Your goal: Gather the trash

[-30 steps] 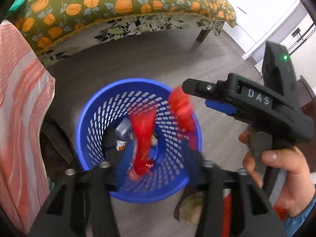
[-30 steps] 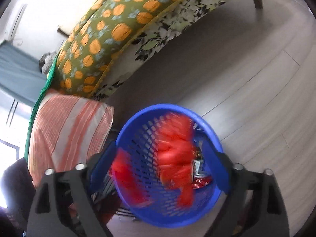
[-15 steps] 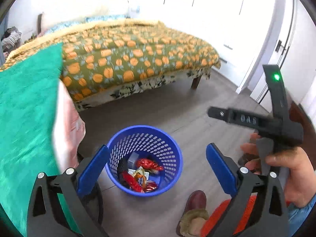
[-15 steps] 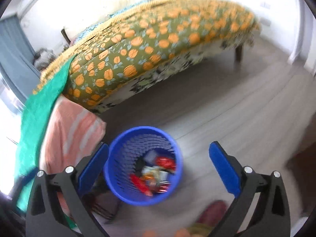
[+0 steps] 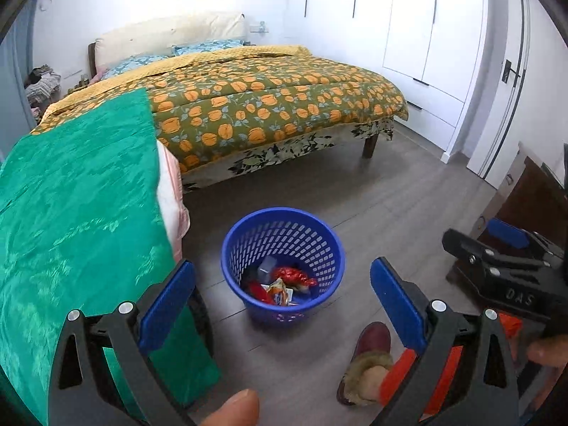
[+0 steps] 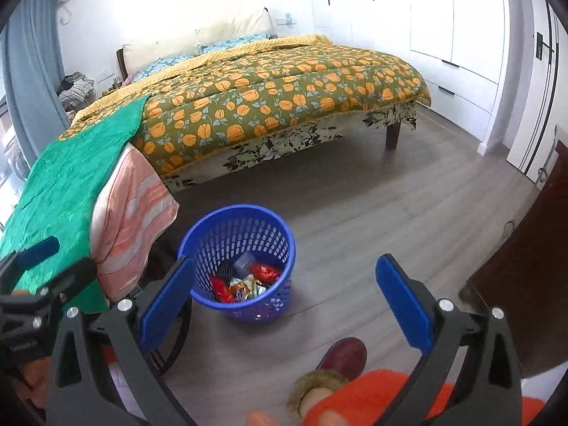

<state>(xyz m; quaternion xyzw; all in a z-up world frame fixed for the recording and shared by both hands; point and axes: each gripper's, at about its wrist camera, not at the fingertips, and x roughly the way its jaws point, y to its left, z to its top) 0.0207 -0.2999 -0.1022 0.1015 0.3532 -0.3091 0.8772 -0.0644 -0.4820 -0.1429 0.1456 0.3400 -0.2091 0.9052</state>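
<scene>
A blue perforated basket (image 5: 284, 229) (image 6: 237, 229) stands on the grey wood floor below both grippers. Inside it lie several wrappers (image 5: 284, 282) (image 6: 245, 278), red and orange among them, with a small grey piece. My left gripper (image 5: 280, 293) hangs high above the basket, open, its blue pads wide apart with nothing between them. My right gripper (image 6: 284, 293) is likewise open and empty above the floor just right of the basket. The right gripper's body (image 5: 504, 269) shows at the right edge of the left wrist view.
A bed (image 5: 269, 96) with an orange-patterned quilt fills the back. A green cloth (image 5: 71, 213) over striped pink fabric (image 6: 135, 206) drapes at the left beside the basket. A person's slippered foot (image 5: 369, 358) stands near the basket. White wardrobes (image 5: 419, 28) line the right wall; dark furniture (image 6: 525, 284) sits at right.
Both grippers let red wrappers fall into the basket, opened wide, and rose up and back. The basket now looks smaller and the whole room has come into view.
</scene>
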